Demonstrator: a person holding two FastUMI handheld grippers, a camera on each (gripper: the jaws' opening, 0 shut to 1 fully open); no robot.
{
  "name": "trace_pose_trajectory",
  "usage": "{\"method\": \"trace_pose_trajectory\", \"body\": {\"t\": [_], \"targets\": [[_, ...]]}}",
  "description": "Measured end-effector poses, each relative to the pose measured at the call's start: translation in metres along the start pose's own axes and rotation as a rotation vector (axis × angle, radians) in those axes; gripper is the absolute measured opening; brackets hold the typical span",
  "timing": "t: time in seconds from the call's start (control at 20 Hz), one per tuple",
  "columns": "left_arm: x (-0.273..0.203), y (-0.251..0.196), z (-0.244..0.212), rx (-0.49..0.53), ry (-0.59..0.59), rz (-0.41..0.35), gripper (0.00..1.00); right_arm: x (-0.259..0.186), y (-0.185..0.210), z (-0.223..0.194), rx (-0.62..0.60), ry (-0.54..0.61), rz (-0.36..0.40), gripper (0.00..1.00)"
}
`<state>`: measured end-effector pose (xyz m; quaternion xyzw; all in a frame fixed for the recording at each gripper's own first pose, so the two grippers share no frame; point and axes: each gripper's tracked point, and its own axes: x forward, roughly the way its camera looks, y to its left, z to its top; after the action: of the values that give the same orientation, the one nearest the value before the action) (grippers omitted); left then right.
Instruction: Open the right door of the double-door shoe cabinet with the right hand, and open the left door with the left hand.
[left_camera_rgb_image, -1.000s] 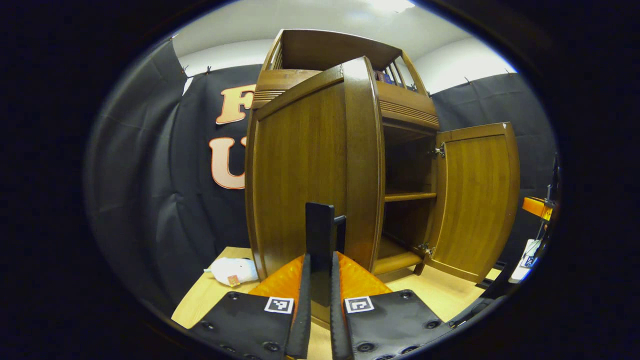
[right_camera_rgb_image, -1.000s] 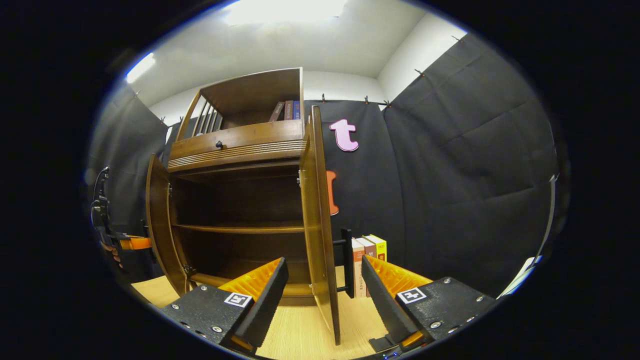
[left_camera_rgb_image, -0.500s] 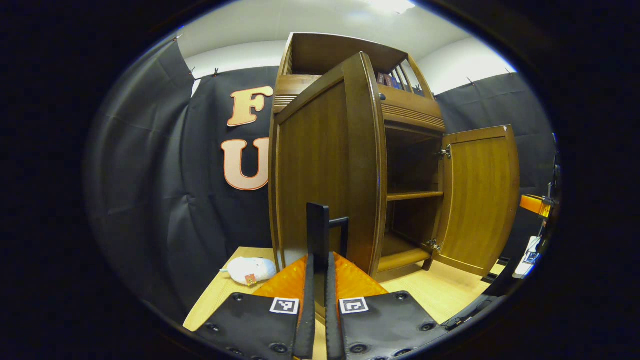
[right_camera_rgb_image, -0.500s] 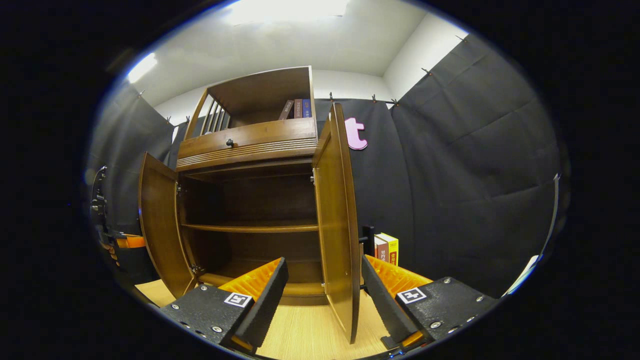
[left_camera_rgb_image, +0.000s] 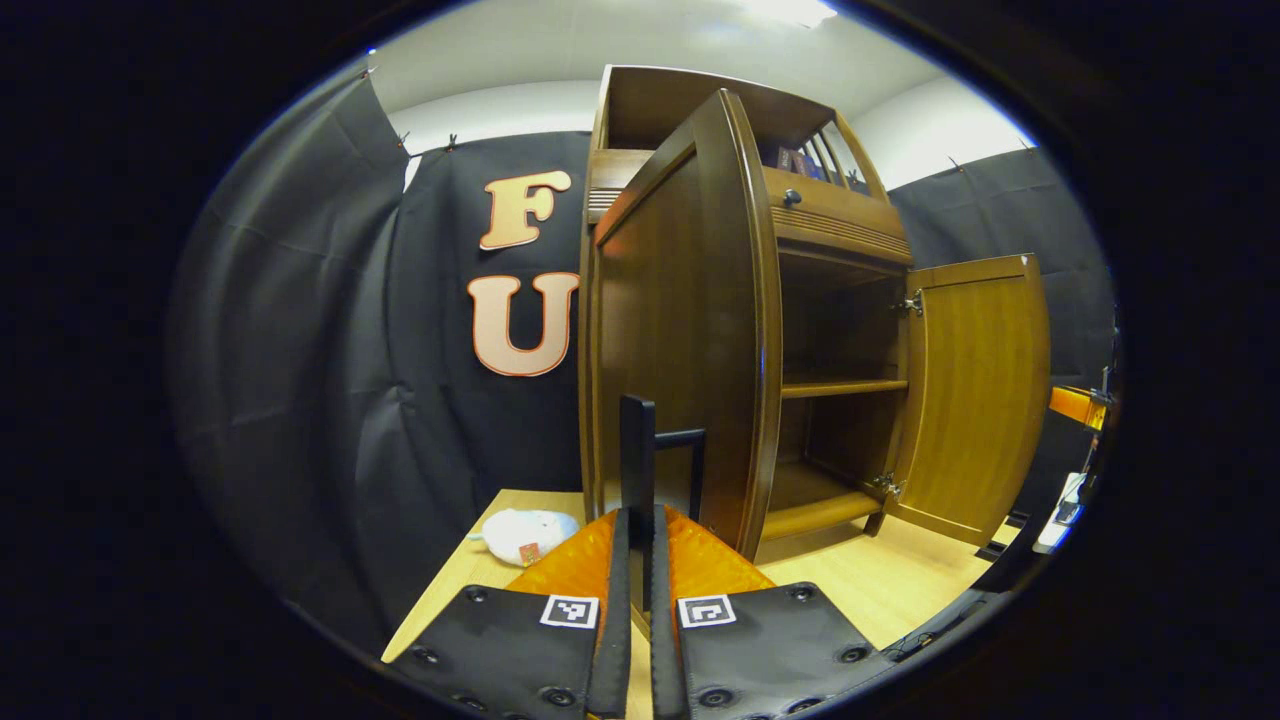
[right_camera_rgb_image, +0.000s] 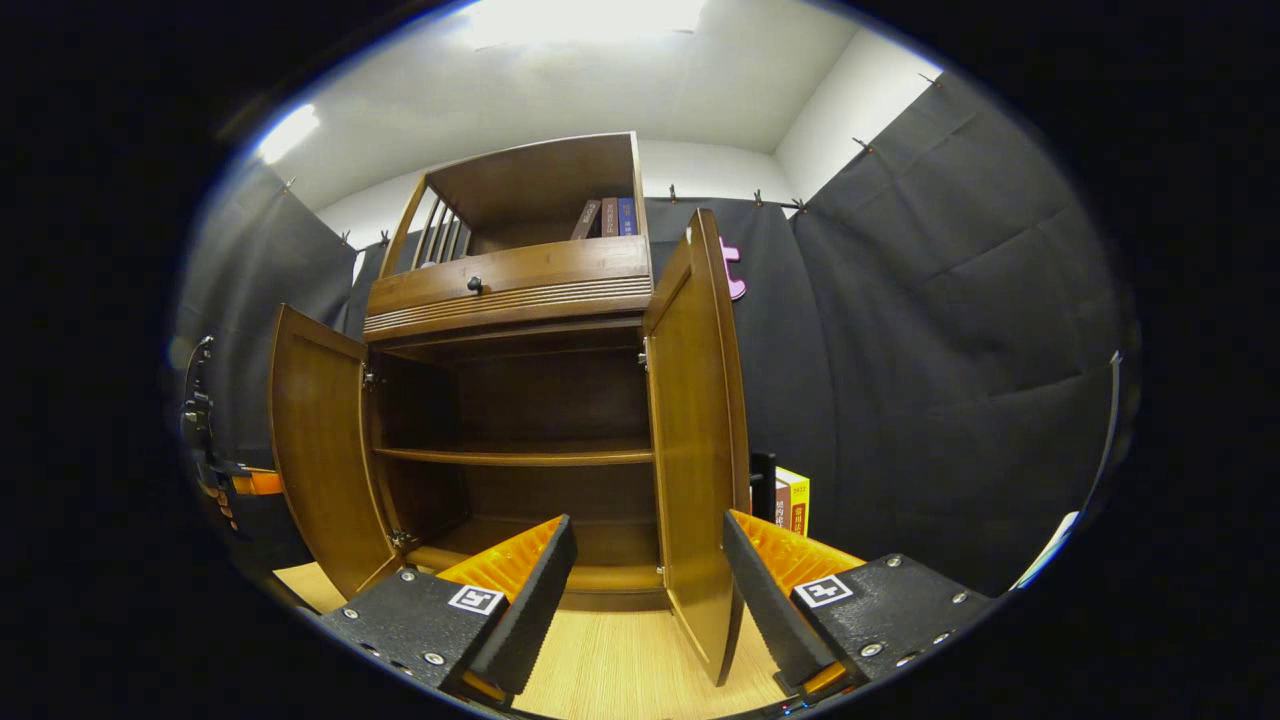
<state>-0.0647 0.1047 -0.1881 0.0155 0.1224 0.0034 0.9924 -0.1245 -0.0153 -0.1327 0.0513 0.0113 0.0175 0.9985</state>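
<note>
The brown wooden shoe cabinet (right_camera_rgb_image: 510, 290) stands with both doors swung out. In the left gripper view, my left gripper (left_camera_rgb_image: 640, 520) is shut on the black bar handle (left_camera_rgb_image: 637, 440) of the left door (left_camera_rgb_image: 680, 350), whose outer face fills the middle. The right door (left_camera_rgb_image: 975, 400) hangs open beyond it. In the right gripper view, my right gripper (right_camera_rgb_image: 650, 570) is open, its fingers (right_camera_rgb_image: 545, 570) apart and touching nothing. The right door (right_camera_rgb_image: 695, 440) stands just ahead between them, and its black handle (right_camera_rgb_image: 762, 485) peeks out behind its edge. The left door (right_camera_rgb_image: 315, 450) is at the left.
A white plush toy (left_camera_rgb_image: 525, 535) lies on the light wood floor (left_camera_rgb_image: 880, 580) left of the cabinet. Books (right_camera_rgb_image: 795, 500) stand on the floor behind the right door. More books (right_camera_rgb_image: 610, 215) sit on the top shelf above a drawer with a knob (right_camera_rgb_image: 475, 284).
The left door has swung farther out with my left gripper on its handle. The right door has swung wider, showing more of its inner face and hiding more of its handle.
</note>
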Motion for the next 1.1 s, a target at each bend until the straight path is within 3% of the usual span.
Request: {"method": "trace_pose_trajectory", "body": {"t": [0.35, 0.45, 0.6, 0.65, 0.7, 0.75, 0.8, 0.85, 0.9, 0.95, 1.0, 1.05, 1.1], "targets": [[-0.003, 0.039, 0.002, -0.017, -0.009, 0.063, 0.16, 0.012, 0.019, -0.004, 0.000, 0.012, 0.021, 0.90], [-0.003, 0.050, 0.001, -0.018, -0.011, 0.084, 0.13, 0.018, 0.026, -0.007, 0.004, 0.017, 0.029, 0.90], [-0.005, 0.061, 0.001, -0.039, -0.016, 0.087, 0.00, 0.025, 0.039, -0.010, 0.008, 0.026, 0.049, 0.90], [-0.005, 0.063, 0.002, -0.050, -0.017, 0.082, 0.00, 0.028, 0.043, -0.010, 0.007, 0.027, 0.053, 0.90], [-0.007, 0.066, 0.002, -0.054, -0.016, 0.083, 0.08, 0.029, 0.046, -0.011, 0.006, 0.030, 0.057, 0.90], [-0.009, 0.070, 0.003, -0.056, -0.017, 0.086, 0.00, 0.030, 0.051, -0.010, 0.006, 0.031, 0.063, 0.96], [-0.012, 0.074, 0.004, -0.052, -0.020, 0.094, 0.08, 0.031, 0.053, -0.010, 0.005, 0.029, 0.067, 0.90], [-0.014, 0.081, 0.006, -0.042, -0.022, 0.111, 0.08, 0.032, 0.056, -0.009, 0.004, 0.030, 0.068, 0.90], [-0.018, 0.089, 0.008, -0.031, -0.028, 0.135, 0.00, 0.034, 0.056, -0.008, 0.003, 0.032, 0.069, 0.90], [-0.024, 0.093, 0.013, -0.032, -0.038, 0.140, 0.08, 0.035, 0.058, -0.007, 0.004, 0.034, 0.071, 0.90], [-0.031, 0.089, 0.020, -0.049, -0.050, 0.132, 0.08, 0.038, 0.059, -0.005, 0.007, 0.036, 0.073, 0.96], [-0.040, 0.087, 0.027, -0.065, -0.062, 0.126, 0.08, 0.039, 0.061, -0.005, 0.010, 0.040, 0.074, 0.90], [-0.047, 0.086, 0.032, -0.069, -0.074, 0.125, 0.08, 0.041, 0.062, -0.002, 0.014, 0.043, 0.076, 0.90]]}}
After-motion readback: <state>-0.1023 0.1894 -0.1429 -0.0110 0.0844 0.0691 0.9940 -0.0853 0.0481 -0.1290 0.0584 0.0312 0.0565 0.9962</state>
